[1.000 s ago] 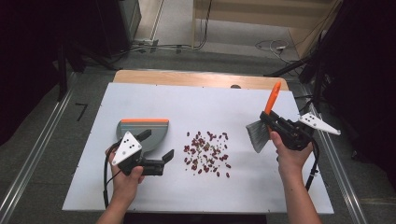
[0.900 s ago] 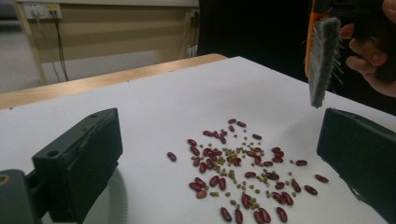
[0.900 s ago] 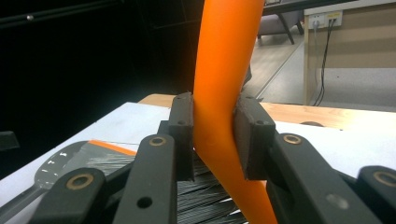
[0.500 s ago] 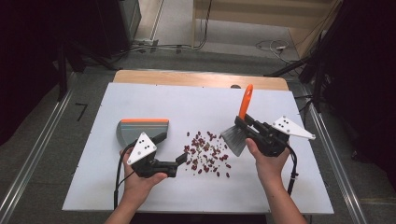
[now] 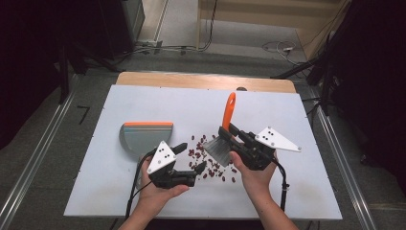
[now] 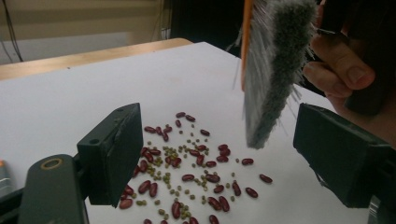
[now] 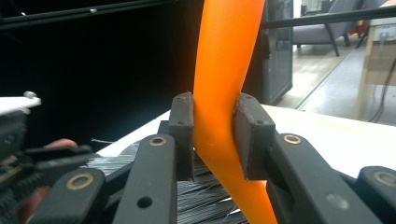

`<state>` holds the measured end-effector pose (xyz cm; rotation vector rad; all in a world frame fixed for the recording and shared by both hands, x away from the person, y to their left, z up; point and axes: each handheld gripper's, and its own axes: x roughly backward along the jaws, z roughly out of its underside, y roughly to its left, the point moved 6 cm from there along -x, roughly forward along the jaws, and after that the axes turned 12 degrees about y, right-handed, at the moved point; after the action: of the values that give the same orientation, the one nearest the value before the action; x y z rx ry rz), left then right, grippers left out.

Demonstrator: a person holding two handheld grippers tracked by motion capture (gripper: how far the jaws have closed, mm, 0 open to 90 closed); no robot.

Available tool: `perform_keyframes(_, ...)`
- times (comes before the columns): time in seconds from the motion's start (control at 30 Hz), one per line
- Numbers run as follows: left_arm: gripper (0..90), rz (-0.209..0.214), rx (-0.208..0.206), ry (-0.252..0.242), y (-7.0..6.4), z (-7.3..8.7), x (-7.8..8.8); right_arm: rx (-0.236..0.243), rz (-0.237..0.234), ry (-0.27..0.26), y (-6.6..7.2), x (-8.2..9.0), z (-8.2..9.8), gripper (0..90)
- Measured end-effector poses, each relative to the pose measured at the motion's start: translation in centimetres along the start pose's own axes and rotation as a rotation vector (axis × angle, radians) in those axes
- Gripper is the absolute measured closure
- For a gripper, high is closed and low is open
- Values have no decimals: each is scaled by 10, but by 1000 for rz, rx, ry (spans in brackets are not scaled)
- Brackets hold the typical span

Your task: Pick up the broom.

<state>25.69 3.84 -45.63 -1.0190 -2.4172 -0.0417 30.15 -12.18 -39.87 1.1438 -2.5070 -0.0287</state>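
A hand brush (image 5: 221, 140) with an orange handle (image 7: 224, 84) and grey bristles (image 6: 273, 70) is held above the right side of a scatter of red beans (image 5: 207, 160) on the white table. My right gripper (image 7: 212, 123) is shut on the orange handle just above the bristles. Small green beans lie mixed among the red beans (image 6: 187, 161). My left gripper (image 5: 191, 157) is open, low over the left side of the beans, nothing between its fingers (image 6: 114, 149). A grey dustpan (image 5: 143, 135) with an orange edge lies flat to the left of the beans.
The white table board (image 5: 143, 100) has a wooden strip (image 5: 206, 81) along its far edge. Metal rails (image 5: 340, 158) run along both sides on the floor. Cables lie on the floor behind the table.
My right gripper has carried the brush leftward from the table's right side to the beans. My left gripper has moved right, from beside the dustpan to the left edge of the beans.
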Motion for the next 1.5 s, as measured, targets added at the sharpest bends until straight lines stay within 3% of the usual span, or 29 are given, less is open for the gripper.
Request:
perform_keyframes(0.1, 214, 22, -11, 16, -9, 3, -6, 10, -20, 3, 15, -5, 2, 694)
perform_keyframes(0.4, 368, 50, -12, 19, -20, 4, -13, 28, -49, 6, 37, -10, 6, 693)
perform_keyframes(0.5, 496, 46, -5, 17, -19, 4, -13, 34, -61, 6, 43, -11, 6, 693)
perform_keyframes(0.53, 496, 46, -1, 14, -18, 4, -12, 34, -61, 6, 43, -11, 6, 693)
perform_keyframes(0.57, 590, 43, 5, 8, -15, 5, -10, 42, -68, 6, 45, -11, 7, 693)
perform_keyframes(0.7, 800, 53, -1, 5, -14, 6, -7, 45, -64, 3, 45, -12, 7, 693)
perform_keyframes(0.87, 852, 62, -8, 24, -5, 7, -4, 72, -82, 23, 46, -16, 8, 684)
perform_keyframes(0.93, 856, 59, -9, 31, 1, 7, 0, 97, -123, 45, 44, -19, 6, 606)
perform_keyframes(1.0, 859, 71, -3, 30, 8, 7, 4, 90, -175, 60, 40, -19, 5, 526)
perform_keyframes(1.03, 859, 71, -3, 30, 8, 7, 4, 90, -175, 60, 40, -19, 5, 526)
perform_keyframes(1.07, 859, 76, -5, 30, 11, 7, 7, 97, -214, 75, 34, -18, 5, 505)
perform_keyframes(1.1, 859, 87, -9, 31, 14, 7, 9, 97, -214, 75, 34, -18, 5, 505)
perform_keyframes(1.13, 859, 103, -19, 30, 17, 7, 11, 119, -247, 95, 28, -17, 6, 504)
perform_keyframes(1.27, 859, 226, -48, 37, 23, 6, 19, 147, -395, 137, 23, -19, 11, 505)
perform_keyframes(1.3, 859, 226, -48, 37, 23, 6, 19, 147, -395, 137, 23, -19, 11, 505)
perform_keyframes(1.33, 859, 291, -70, 36, 23, 7, 21, 156, -471, 142, 23, -22, 13, 501)
perform_keyframes(1.5, 859, 368, -139, 54, 15, 10, 20, 184, -550, 217, 26, -29, 24, 481)
